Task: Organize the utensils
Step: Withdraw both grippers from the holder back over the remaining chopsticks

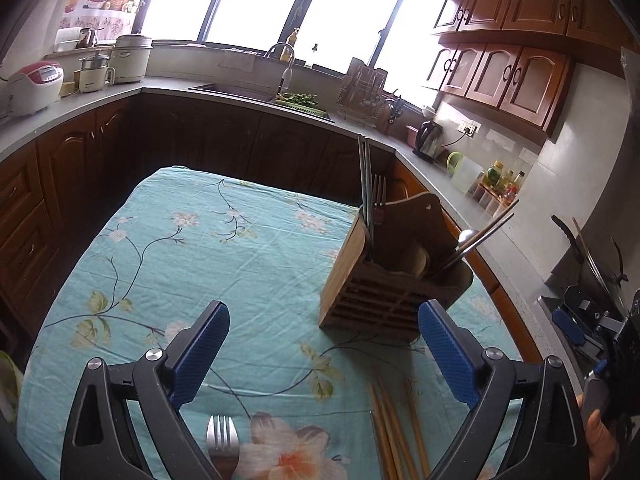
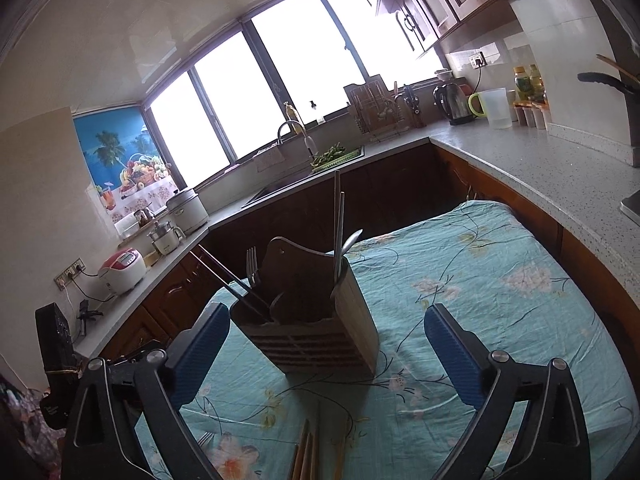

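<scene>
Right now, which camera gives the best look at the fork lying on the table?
The left wrist view: the fork lies with its tines in plain sight between the open fingers. The right wrist view catches only its tine tips behind a finger.

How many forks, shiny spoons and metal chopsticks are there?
Forks: 2, a standing fork and a lying fork
Shiny spoons: 1, the shiny spoon
Metal chopsticks: 4, an upright pair and a leaning pair
Total: 7
</scene>
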